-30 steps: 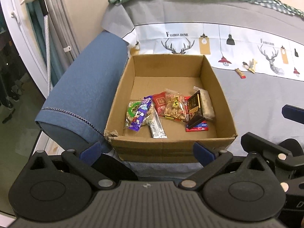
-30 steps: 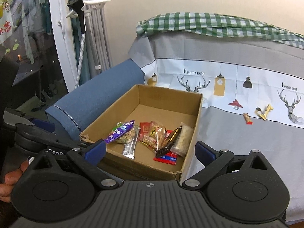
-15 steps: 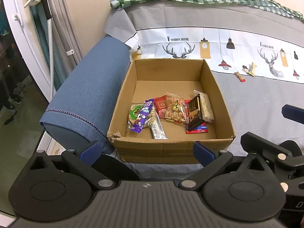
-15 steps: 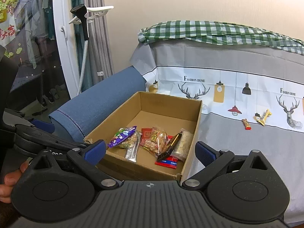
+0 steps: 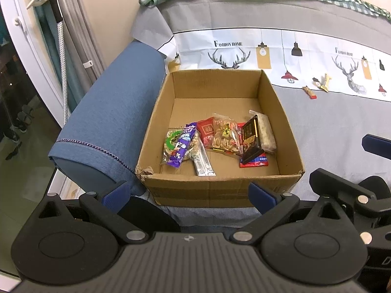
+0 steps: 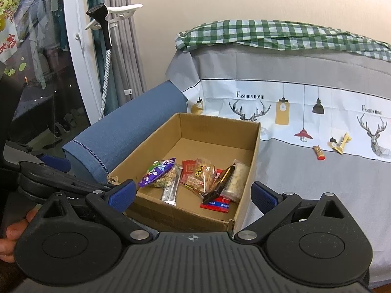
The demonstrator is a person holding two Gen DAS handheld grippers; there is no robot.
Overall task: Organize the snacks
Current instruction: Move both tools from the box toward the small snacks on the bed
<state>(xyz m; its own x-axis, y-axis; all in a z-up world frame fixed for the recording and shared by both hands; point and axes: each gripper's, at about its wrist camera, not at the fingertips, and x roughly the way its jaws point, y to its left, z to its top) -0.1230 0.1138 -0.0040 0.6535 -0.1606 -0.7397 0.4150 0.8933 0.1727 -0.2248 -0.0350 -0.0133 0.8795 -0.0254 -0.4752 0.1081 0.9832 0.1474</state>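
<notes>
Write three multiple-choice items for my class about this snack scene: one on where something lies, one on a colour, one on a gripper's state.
1. Where do the snacks not yet boxed lie?
A. on the grey cover right of the box
B. on the blue armrest
C. on the floor

2. What colour is the wrapper at the left of the pile inside the box?
A. orange
B. purple
C. white

3. How are the left gripper's jaws?
A. shut on a packet
B. shut, empty
C. open, empty

Answers:
1 A: the loose snacks rest on the grey cover, outside the cardboard box.
2 B: the purple wrapper.
3 C: the left gripper has its jaws spread, nothing between.
</notes>
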